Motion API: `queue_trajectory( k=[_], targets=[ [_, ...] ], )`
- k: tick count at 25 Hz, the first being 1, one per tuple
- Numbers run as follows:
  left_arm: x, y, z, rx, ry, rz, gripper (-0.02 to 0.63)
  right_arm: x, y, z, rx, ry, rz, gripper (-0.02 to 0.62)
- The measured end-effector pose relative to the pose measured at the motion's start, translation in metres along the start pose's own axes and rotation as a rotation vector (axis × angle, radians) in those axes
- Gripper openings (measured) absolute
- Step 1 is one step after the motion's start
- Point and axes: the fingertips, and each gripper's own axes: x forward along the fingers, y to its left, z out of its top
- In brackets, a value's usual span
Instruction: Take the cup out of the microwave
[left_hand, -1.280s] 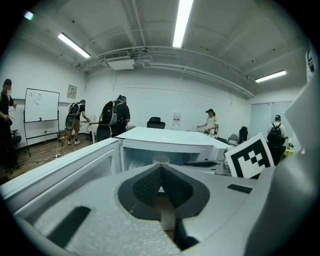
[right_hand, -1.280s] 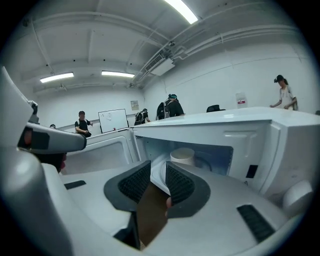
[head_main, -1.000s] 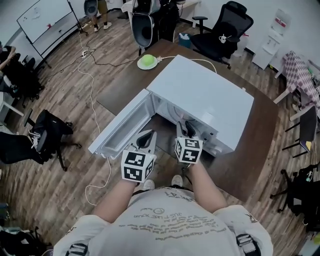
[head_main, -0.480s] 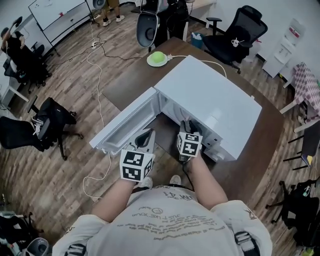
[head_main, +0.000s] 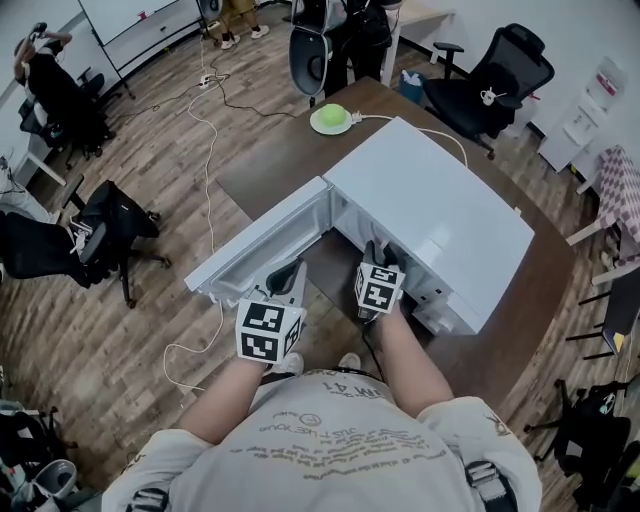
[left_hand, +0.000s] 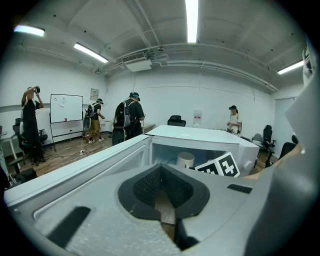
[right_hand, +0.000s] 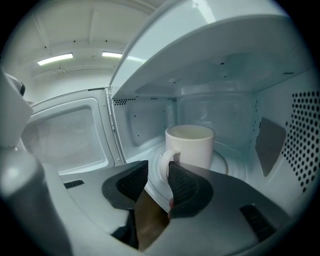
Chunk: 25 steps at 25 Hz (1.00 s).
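Observation:
A white cup (right_hand: 192, 145) stands upright on the glass turntable (right_hand: 225, 164) inside the white microwave (head_main: 430, 210), whose door (head_main: 258, 252) hangs open to the left. My right gripper (right_hand: 159, 167) reaches into the cavity. It is open, and the cup's handle sits between its pads, close to the right one. From the head view the right gripper (head_main: 382, 256) is at the microwave's mouth. My left gripper (head_main: 286, 276) hovers outside, in front of the open door, shut on nothing. The left gripper view also shows the cup (left_hand: 185, 159) in the cavity.
The microwave sits on a brown table (head_main: 520, 300), with a green round object (head_main: 330, 118) at the far end. Office chairs (head_main: 110, 235) and a white cable (head_main: 205, 140) lie on the wooden floor to the left. People stand at the room's back.
The head camera has shifted a little, so the scene slides in the picture. Both grippers keep nearly the same places at the microwave's opening.

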Motion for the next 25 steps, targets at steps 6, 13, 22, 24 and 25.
queue_trajectory(
  k=[6, 13, 22, 24, 25],
  targets=[
    [-0.001, 0.009, 0.000, 0.002, 0.003, 0.014, 0.014, 0.011, 0.006, 0.000, -0.028, -0.003, 0.003, 0.126],
    [0.004, 0.015, -0.001, 0.005, 0.012, 0.019, 0.014, 0.023, 0.013, -0.001, -0.096, -0.005, -0.006, 0.126],
    [0.008, 0.019, 0.002, 0.008, 0.010, 0.019, 0.014, 0.026, 0.011, 0.010, -0.141, -0.035, -0.083, 0.057],
    [0.009, 0.018, 0.001, 0.009, 0.011, 0.014, 0.014, 0.024, 0.010, 0.009, -0.147, -0.034, -0.082, 0.054],
    [0.010, 0.018, 0.001, 0.010, 0.011, 0.012, 0.014, 0.023, 0.010, 0.009, -0.153, -0.036, -0.083, 0.054]
  ],
)
